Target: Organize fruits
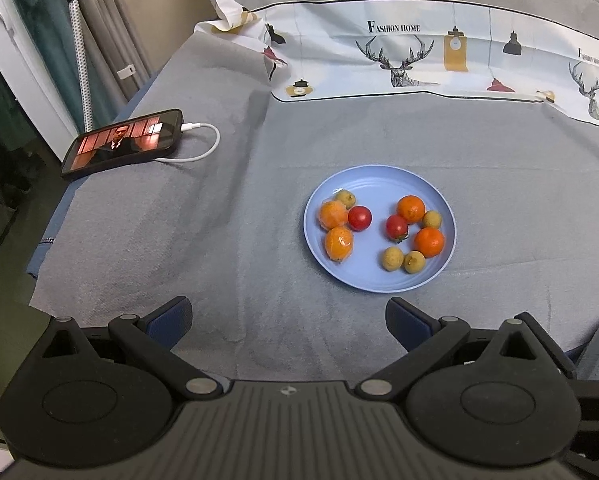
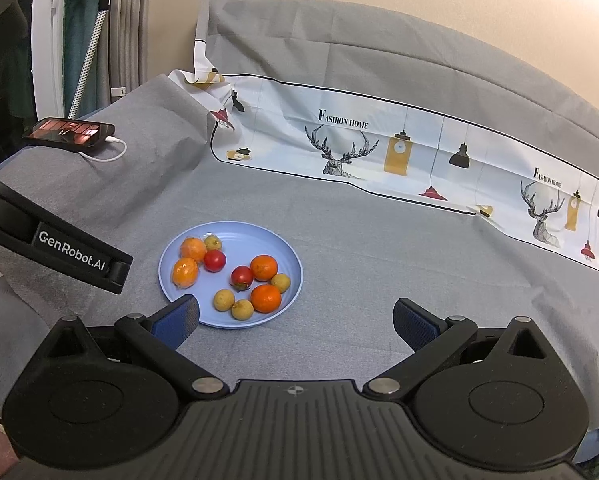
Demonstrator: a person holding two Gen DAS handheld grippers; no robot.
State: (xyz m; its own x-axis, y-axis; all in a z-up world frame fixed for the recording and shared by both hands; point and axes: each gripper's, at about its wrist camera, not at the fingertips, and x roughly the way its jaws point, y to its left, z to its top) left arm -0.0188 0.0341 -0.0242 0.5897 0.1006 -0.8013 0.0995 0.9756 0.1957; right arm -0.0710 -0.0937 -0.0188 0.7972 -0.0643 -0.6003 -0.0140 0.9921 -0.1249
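Observation:
A blue plate sits on the grey cloth and also shows in the right wrist view. On it lie several fruits: oranges, two red tomatoes and small yellow-brown longans. Two oranges at the plate's left look wrapped in clear film. My left gripper is open and empty, just short of the plate. My right gripper is open and empty, to the right of the plate's near edge. The left gripper's body shows in the right wrist view.
A phone with a lit screen and a white cable lies at the far left of the cloth. A printed deer-pattern cloth runs along the back. The cloth's left edge drops off beside a white door.

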